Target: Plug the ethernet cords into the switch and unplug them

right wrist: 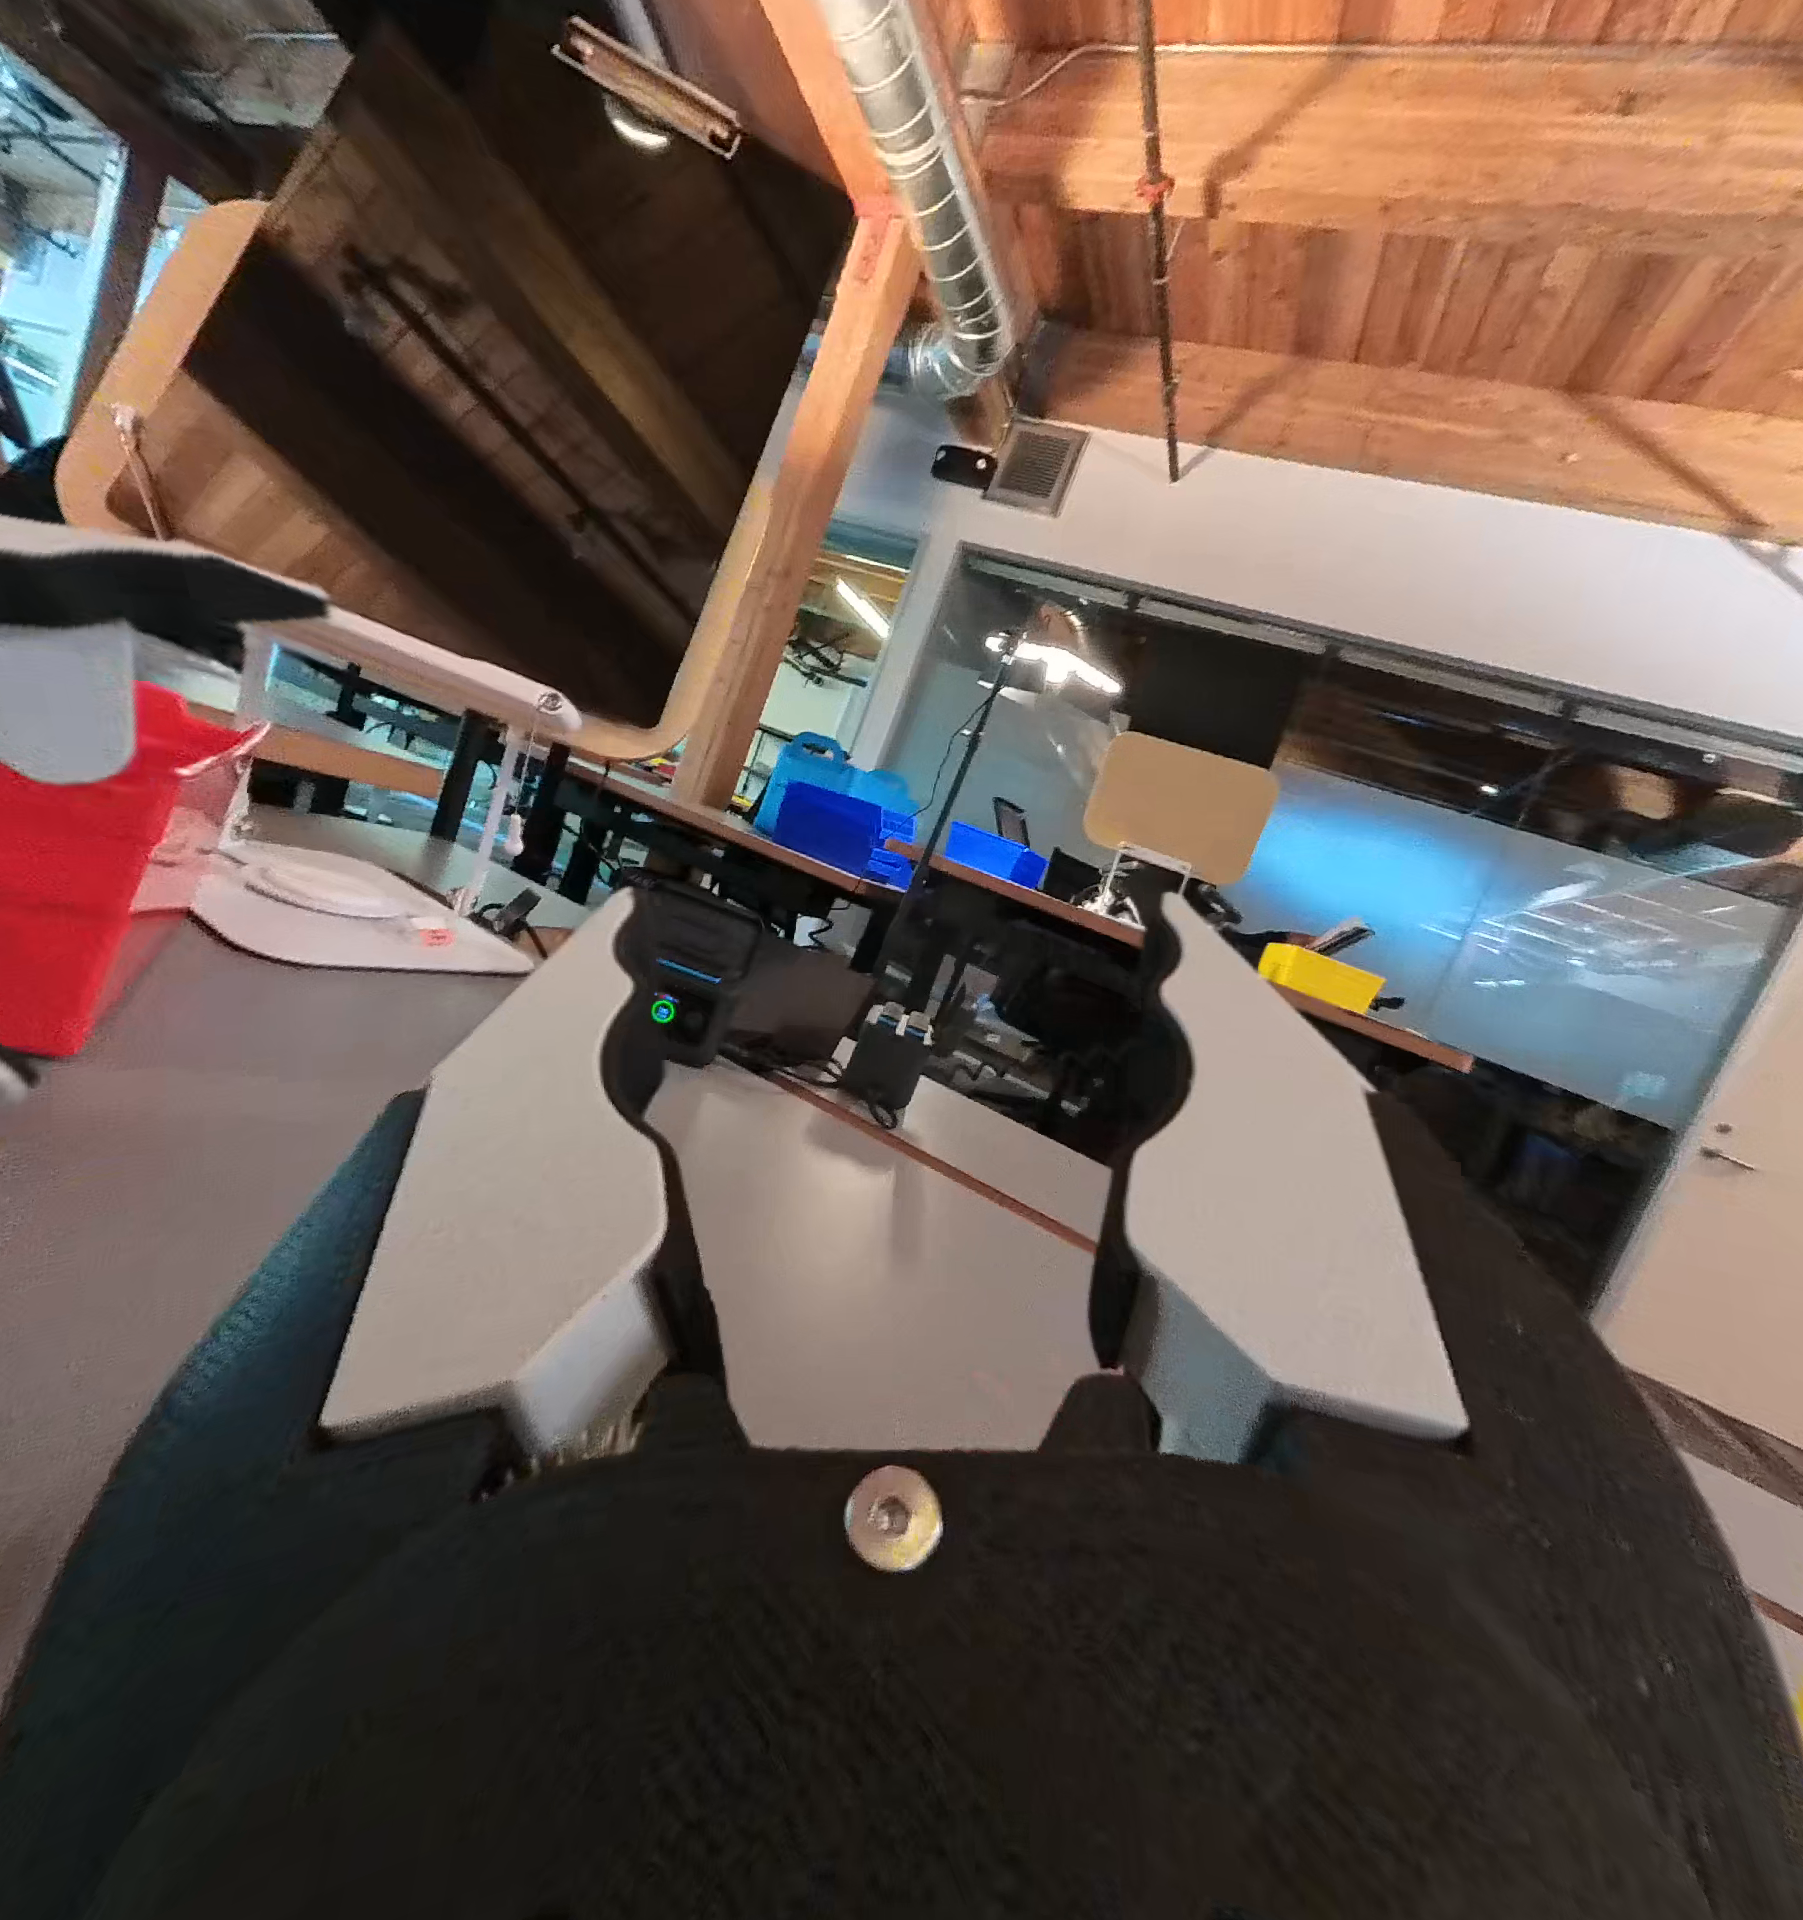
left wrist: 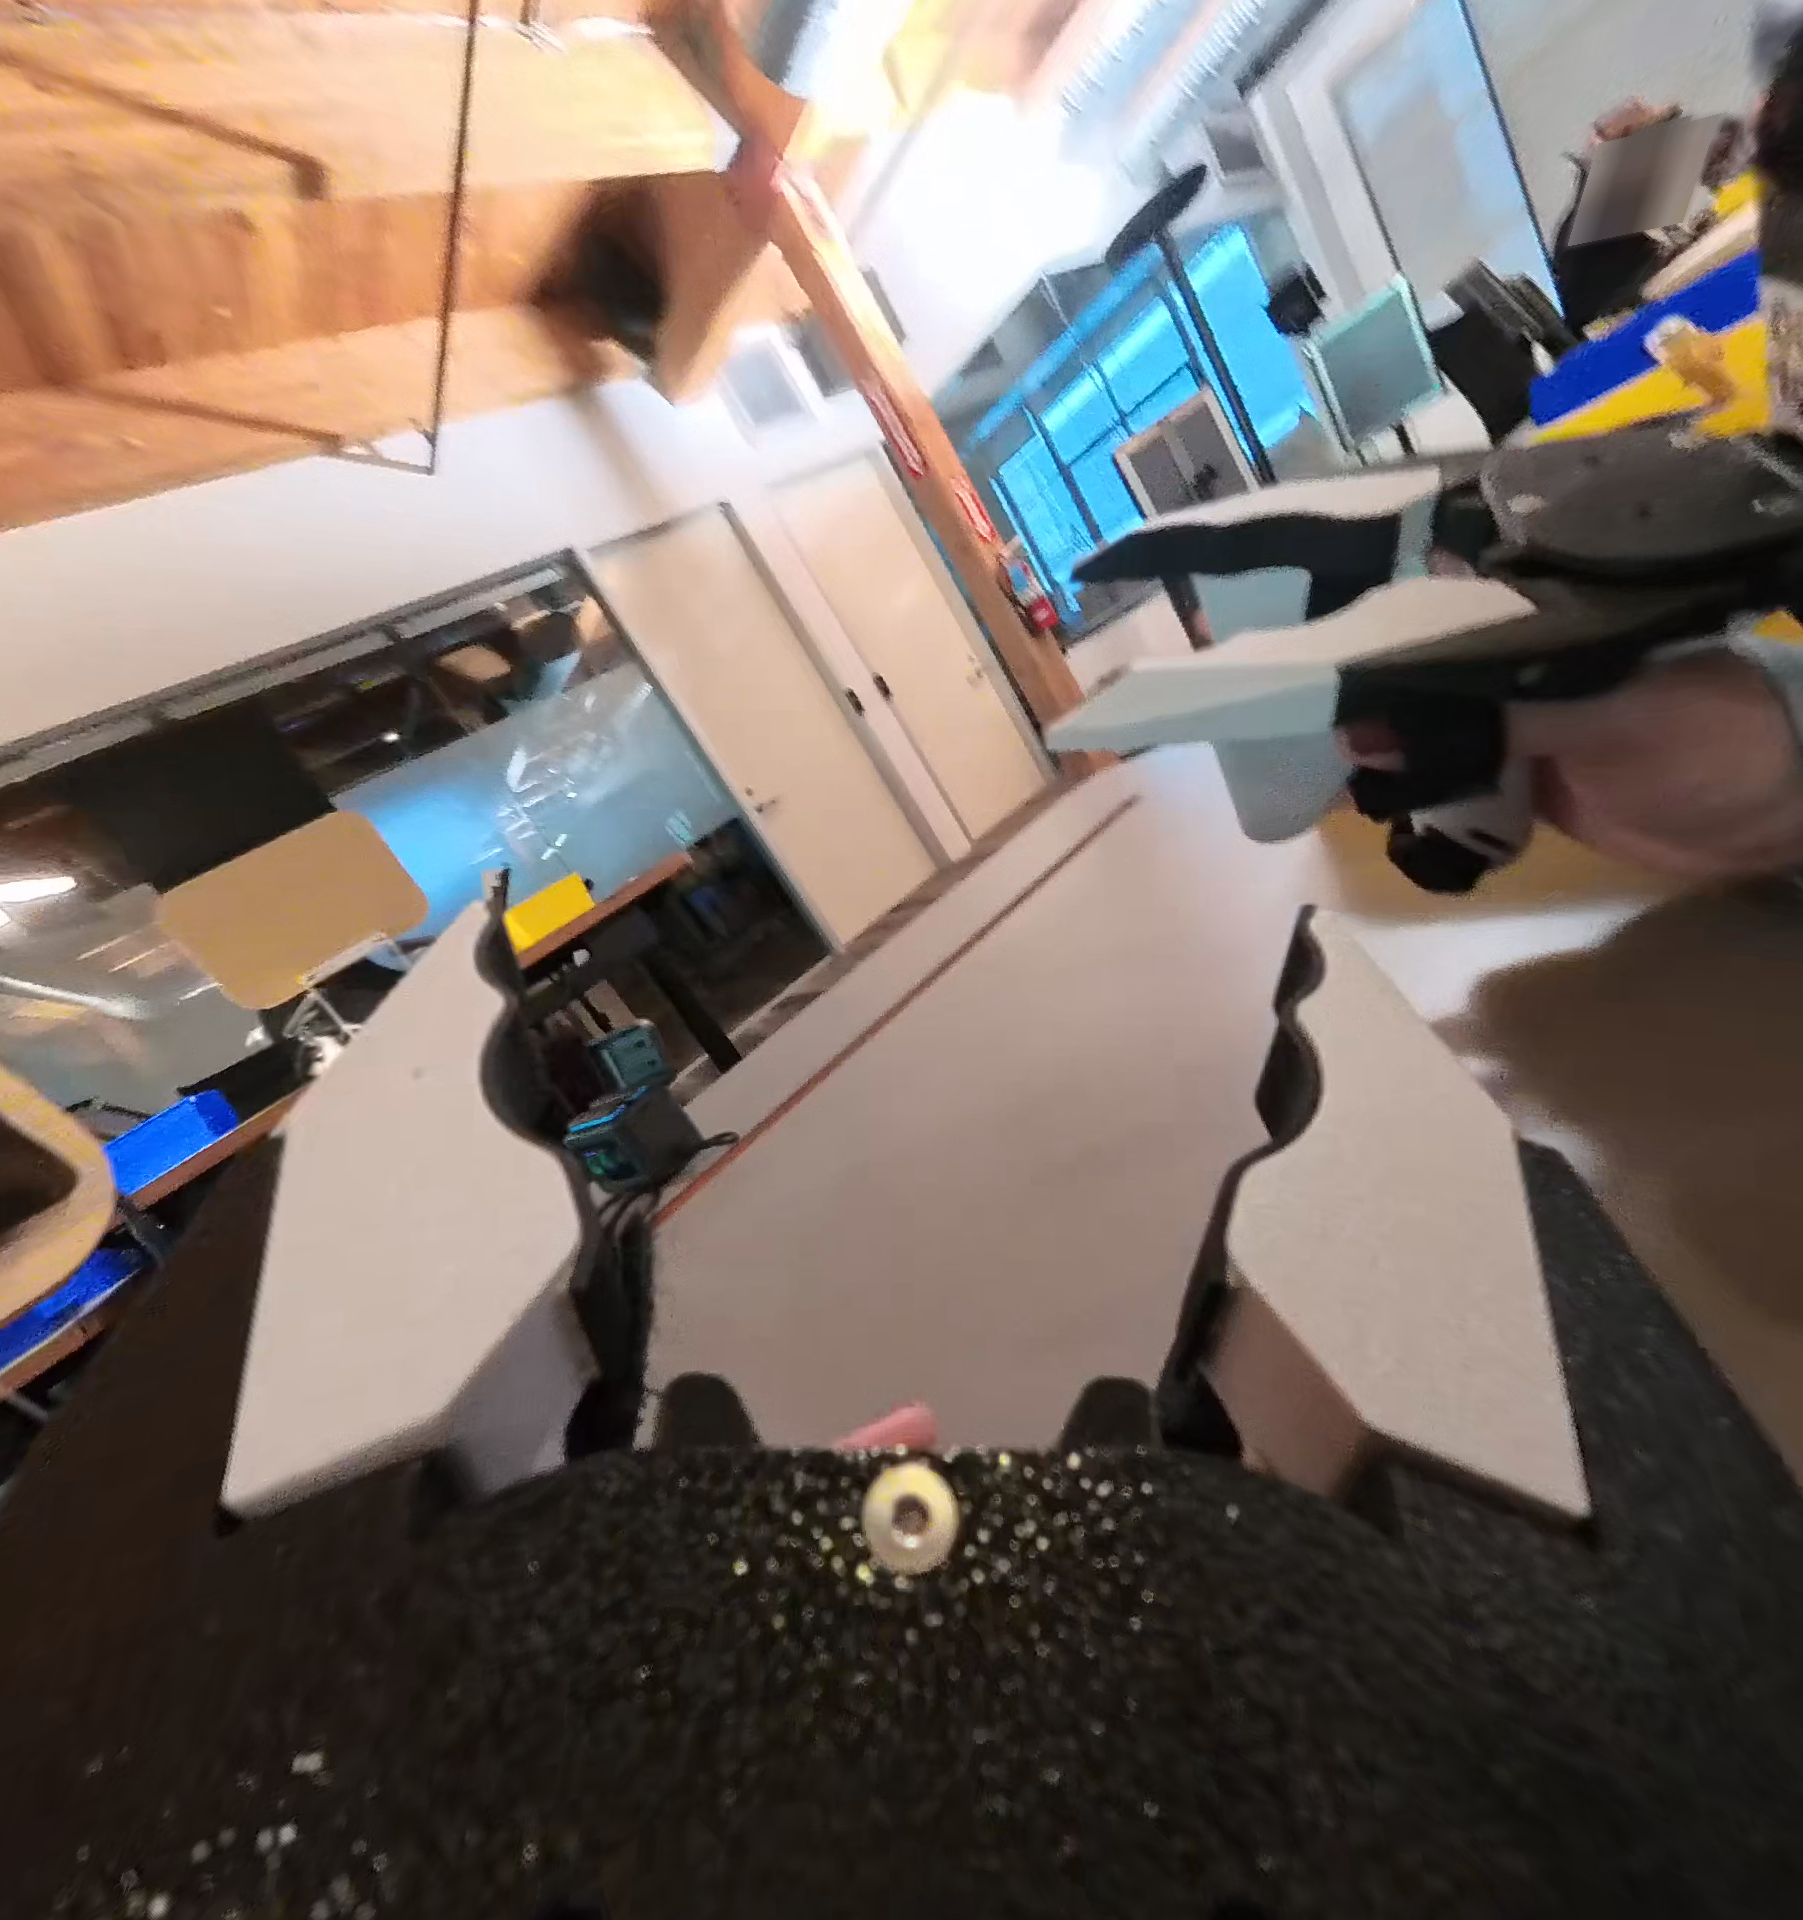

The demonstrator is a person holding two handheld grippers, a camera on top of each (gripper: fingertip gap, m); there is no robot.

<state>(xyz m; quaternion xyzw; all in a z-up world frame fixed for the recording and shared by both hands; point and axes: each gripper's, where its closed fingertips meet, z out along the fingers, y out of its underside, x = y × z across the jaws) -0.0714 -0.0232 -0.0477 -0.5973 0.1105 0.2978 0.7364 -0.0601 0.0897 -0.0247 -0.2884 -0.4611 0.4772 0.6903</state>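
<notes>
My left gripper (left wrist: 897, 1039) is spread wide with nothing between its fingers, held above the grey tabletop (left wrist: 938, 1164). My right gripper (right wrist: 897, 997) is likewise parted and empty, aimed along the same tabletop toward small black devices (right wrist: 689, 987) at its far edge. Neither the switch nor the ethernet cords can be made out in either view. A red bin (right wrist: 45, 883) sits to my left.

Ahead of my tongs I see a grey table (right wrist: 876, 1299) running toward a glass-walled room (right wrist: 1499, 914). Above them I see wooden ceiling beams (right wrist: 1396, 260) and a silver duct (right wrist: 928, 208). Left of the right tongs stands a red bin (right wrist: 45, 883); beyond, blue bins (right wrist: 835, 821) sit on desks. White doors (left wrist: 824, 675) line the wall.
</notes>
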